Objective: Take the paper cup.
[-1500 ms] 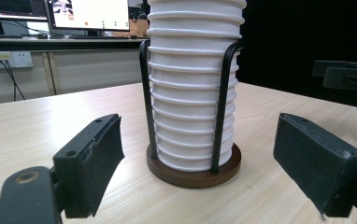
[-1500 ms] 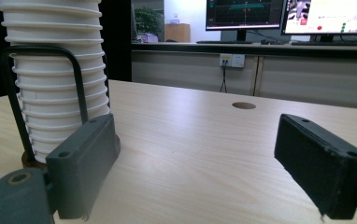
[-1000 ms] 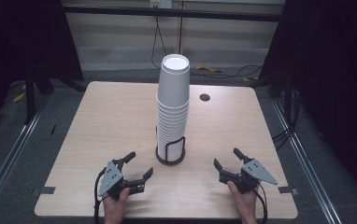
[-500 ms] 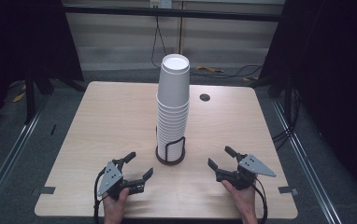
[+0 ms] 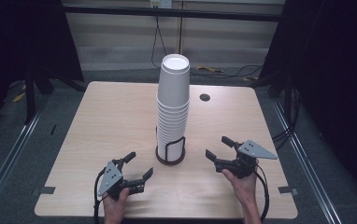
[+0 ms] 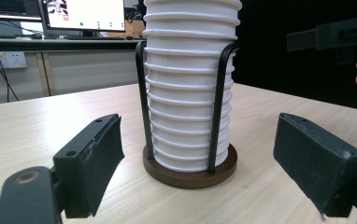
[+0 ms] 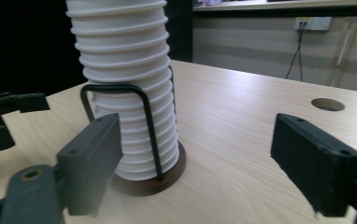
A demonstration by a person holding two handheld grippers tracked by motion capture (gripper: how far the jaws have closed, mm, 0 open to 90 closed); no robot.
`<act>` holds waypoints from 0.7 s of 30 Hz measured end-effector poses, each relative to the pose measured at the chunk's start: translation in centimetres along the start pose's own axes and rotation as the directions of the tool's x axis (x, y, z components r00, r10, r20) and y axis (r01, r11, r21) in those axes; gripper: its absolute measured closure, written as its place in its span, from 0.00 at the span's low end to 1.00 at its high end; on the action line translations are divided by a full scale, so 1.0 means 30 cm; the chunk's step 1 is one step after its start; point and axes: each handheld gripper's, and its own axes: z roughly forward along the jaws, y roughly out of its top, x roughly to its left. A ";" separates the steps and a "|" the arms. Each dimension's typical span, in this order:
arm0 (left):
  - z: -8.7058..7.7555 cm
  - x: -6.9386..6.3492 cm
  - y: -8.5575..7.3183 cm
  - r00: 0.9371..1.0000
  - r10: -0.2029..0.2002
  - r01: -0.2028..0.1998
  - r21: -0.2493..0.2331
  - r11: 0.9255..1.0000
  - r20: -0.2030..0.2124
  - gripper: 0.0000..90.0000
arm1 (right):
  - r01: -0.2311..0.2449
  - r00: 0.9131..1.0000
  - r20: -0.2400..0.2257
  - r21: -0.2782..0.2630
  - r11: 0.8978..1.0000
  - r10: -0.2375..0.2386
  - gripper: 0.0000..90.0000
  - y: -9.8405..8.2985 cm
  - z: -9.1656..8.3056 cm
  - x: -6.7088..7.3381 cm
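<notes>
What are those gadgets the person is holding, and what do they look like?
Two handheld black grippers. Each, left and right, has two black block-shaped jaws with flat pads, a grey three-cornered plate on top and a black cable trailing toward the person. No sleeves show on the forearms.

Between the left gripper's (image 6: 197, 175) spread jaws stands a stack of white paper cups (image 6: 190, 84), matt, with smooth rolled rims. Thin black metal wire loops (image 6: 218, 107) with a slight sheen flank it, rising from a smooth dark-brown round base (image 6: 190, 176). Below the jaws lies the table (image 5: 111, 121), pale wood-grain laminate, smooth and matt. The jaw pads look like matt black rubber.
</notes>
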 end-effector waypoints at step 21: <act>0.001 -0.007 -0.002 1.000 -0.025 0.025 -0.004 1.000 -0.001 0.17 | 0.046 0.988 -0.149 -0.008 0.999 -0.047 0.22 0.205 0.033 0.032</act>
